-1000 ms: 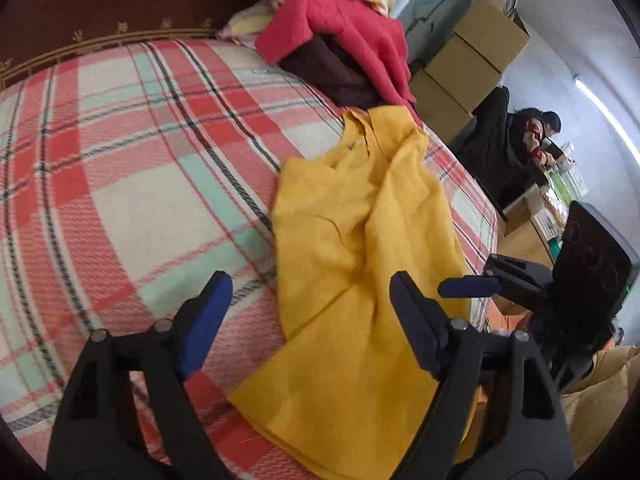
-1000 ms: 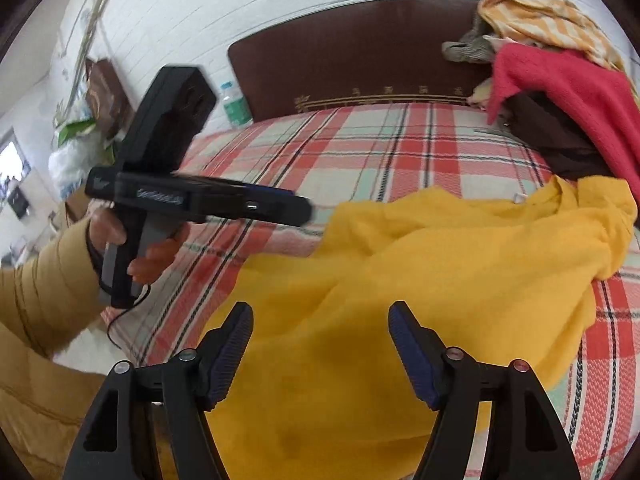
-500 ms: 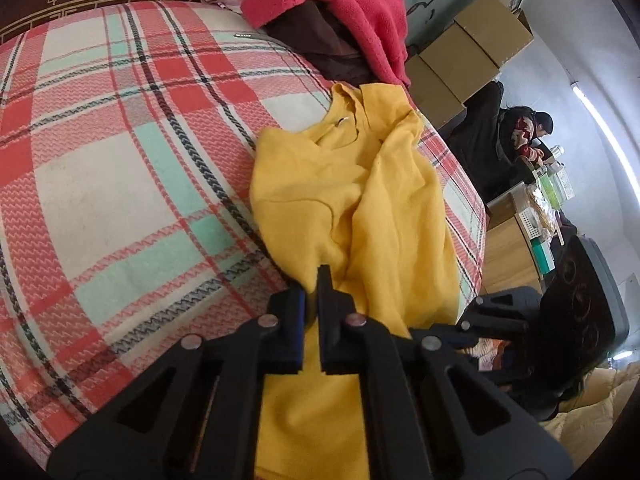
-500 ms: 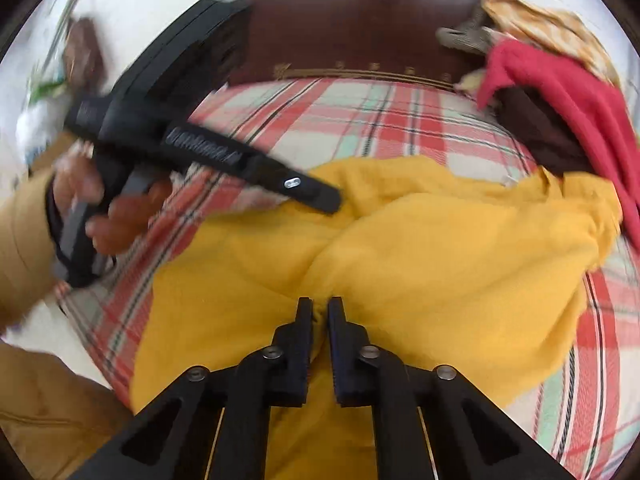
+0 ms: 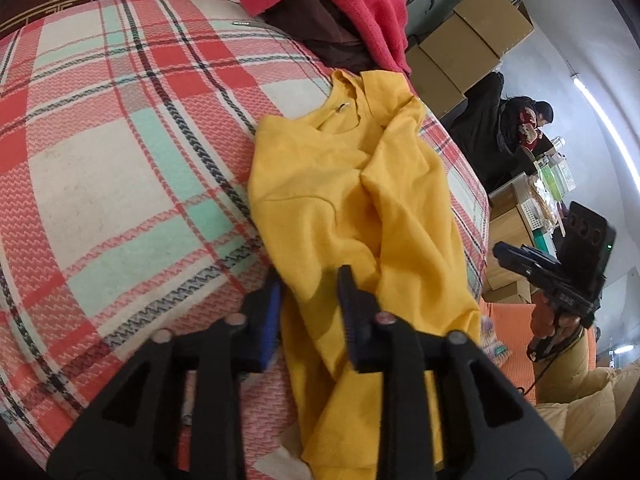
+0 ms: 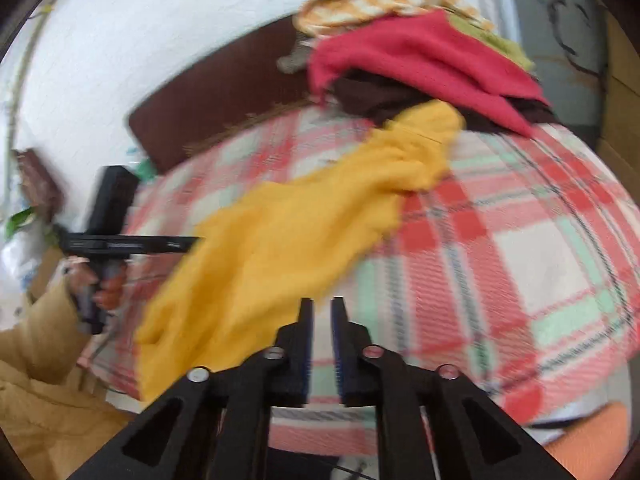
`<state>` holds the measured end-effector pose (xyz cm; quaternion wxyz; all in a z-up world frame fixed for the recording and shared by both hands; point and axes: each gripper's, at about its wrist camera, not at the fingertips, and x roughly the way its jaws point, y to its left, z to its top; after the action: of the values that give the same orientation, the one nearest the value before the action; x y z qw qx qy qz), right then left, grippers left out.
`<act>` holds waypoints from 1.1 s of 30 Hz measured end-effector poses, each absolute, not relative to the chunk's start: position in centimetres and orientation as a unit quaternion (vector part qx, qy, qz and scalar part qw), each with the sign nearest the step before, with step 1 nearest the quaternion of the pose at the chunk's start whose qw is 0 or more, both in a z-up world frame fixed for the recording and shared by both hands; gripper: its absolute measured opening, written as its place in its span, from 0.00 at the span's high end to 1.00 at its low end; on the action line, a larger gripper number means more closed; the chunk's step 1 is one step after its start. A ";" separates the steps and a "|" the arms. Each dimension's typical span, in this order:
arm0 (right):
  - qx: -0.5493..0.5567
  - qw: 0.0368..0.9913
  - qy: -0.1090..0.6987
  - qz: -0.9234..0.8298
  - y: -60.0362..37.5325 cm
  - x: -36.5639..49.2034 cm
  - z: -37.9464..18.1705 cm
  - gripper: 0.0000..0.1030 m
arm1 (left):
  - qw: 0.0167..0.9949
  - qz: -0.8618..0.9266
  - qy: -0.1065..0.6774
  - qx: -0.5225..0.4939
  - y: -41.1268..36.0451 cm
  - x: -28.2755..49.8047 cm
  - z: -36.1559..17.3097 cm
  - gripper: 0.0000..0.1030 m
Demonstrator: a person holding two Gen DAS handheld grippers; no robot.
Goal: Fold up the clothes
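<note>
Only the left view shows the opening left claw (image 5: 310,280) straddling the yellow shirt (image 5: 344,184).

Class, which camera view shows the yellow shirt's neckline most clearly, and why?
The left wrist view: the yellow shirt lies sharp there, its neck opening turned toward the camera. The right wrist view is motion-blurred and shows it only as a crumpled yellow band across the plaid blanket.

Both tools angle downward, the left tool (image 5: 308,304) with jaws spreading and yellow cloth between its fingers, the right tool (image 6: 322,332) narrowly parted, widening, with nothing between.
</note>
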<state>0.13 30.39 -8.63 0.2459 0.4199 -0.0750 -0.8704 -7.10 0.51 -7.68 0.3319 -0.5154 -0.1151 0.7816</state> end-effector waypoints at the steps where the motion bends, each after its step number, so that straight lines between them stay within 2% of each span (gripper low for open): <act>1: 0.413 0.273 -0.079 -0.865 28.7 0.0 -8.5 0.53 | 0.331 0.782 -0.117 -0.515 0.6 -7.2 -7.7 0.46; 3: 0.401 0.312 -0.063 -0.859 25.1 -0.4 -8.6 0.41 | 0.332 0.782 -0.118 -0.514 1.0 -7.3 -7.8 0.46; 4: 0.401 0.321 -0.052 -0.857 23.3 -0.8 -8.8 0.41 | 0.332 0.781 -0.117 -0.516 1.4 -7.3 -7.8 0.46; 5: 0.401 0.330 -0.042 -0.854 21.5 -1.1 -9.1 0.41 | 0.332 0.779 -0.116 -0.518 1.7 -7.4 -7.8 0.51; 6: 0.403 0.335 -0.037 -0.851 20.0 -1.4 -9.4 0.41 | 0.332 0.778 -0.113 -0.520 2.1 -7.4 -7.8 0.66; 8: 0.429 0.328 -0.019 -0.841 17.8 -2.5 -11.0 0.42 | 0.325 0.780 -0.098 -0.525 2.8 -7.5 -7.9 0.85; 9: 0.444 0.322 -0.011 -0.836 17.1 -3.0 -11.8 0.53 | 0.320 0.781 -0.094 -0.527 3.0 -7.5 -7.9 0.86; 10: 0.451 0.315 -0.008 -0.835 17.1 -3.2 -12.3 0.79 | 0.317 0.782 -0.095 -0.528 3.0 -7.5 -7.8 0.89; 11: 0.457 0.309 -0.006 -0.834 17.2 -3.3 -12.8 0.86 | 0.317 0.783 -0.098 -0.526 2.9 -7.5 -7.6 0.91; 16: 0.425 0.321 -0.096 -0.841 23.1 -2.2 -10.3 0.97 | 0.341 0.788 -0.115 -0.500 2.5 -6.9 -5.5 0.93; 21: 0.404 0.274 -0.160 -0.858 31.6 -0.6 -8.6 0.97 | 0.347 0.785 -0.127 -0.497 2.0 -7.1 -5.1 0.93; 24: 0.416 0.250 -0.162 -0.860 33.8 -0.2 -8.8 0.94 | 0.343 0.783 -0.130 -0.503 1.9 -7.1 -5.7 0.93; 26: 0.413 0.269 -0.130 -0.860 31.4 -0.3 -8.2 0.85 | 0.348 0.777 -0.134 -0.507 2.1 -7.2 -6.1 0.93; 27: 0.407 0.287 -0.120 -0.859 29.9 -0.6 -8.0 0.66 | 0.350 0.776 -0.133 -0.508 2.3 -7.1 -6.2 0.93; 28: 0.398 0.308 -0.112 -0.857 27.9 -0.8 -7.7 0.37 | 0.348 0.777 -0.129 -0.509 2.5 -7.0 -6.2 0.93; 29: 0.393 0.319 -0.106 -0.856 26.5 -1.2 -7.6 0.28 | 0.347 0.777 -0.125 -0.510 2.6 -6.8 -6.3 0.93; 30: 0.393 0.329 -0.099 -0.853 24.9 -1.7 -7.8 0.24 | 0.347 0.776 -0.123 -0.512 2.7 -6.7 -6.3 0.93; 32: 0.406 0.339 -0.084 -0.845 22.1 -3.0 -8.9 0.26 | 0.344 0.776 -0.122 -0.515 2.6 -6.4 -6.4 0.93; 33: 0.418 0.339 -0.076 -0.839 20.9 -3.7 -9.7 0.31 | 0.342 0.776 -0.122 -0.516 2.5 -6.4 -6.5 0.93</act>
<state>-3.72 20.91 -9.74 0.3393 0.4179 -0.0764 -0.8392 -6.35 2.52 -6.46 0.3424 -0.5156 -0.1216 0.7759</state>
